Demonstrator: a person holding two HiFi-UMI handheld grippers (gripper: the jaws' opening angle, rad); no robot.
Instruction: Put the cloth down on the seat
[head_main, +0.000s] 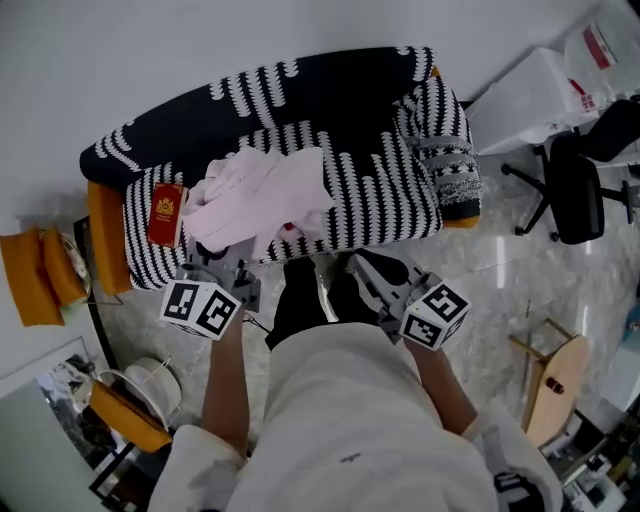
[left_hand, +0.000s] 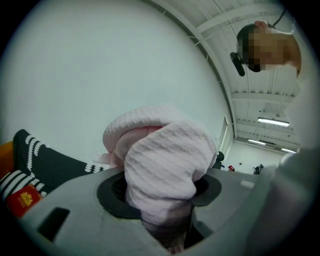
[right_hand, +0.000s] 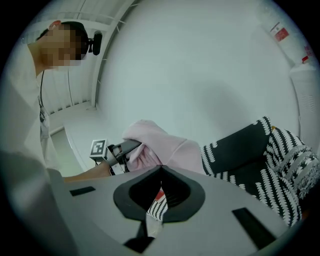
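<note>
Left gripper (head_main: 228, 264) is clamped on the pink cloth (head_main: 265, 200), its jaw tips buried in the bunched fabric, so the grip point is hard to make out. The cloth is pale pink and ribbed, crumpled in a heap over the left half of the striped sofa seat (head_main: 385, 205), just right of a red packet (head_main: 166, 213). Right gripper (head_main: 345, 272) hangs at the seat's near edge, jaws closed tip to tip, empty.

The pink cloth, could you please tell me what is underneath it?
Under the pink cloth, held in the left gripper's jaws, the striped sofa seat shows around its edges. The part directly beneath is covered.
</note>
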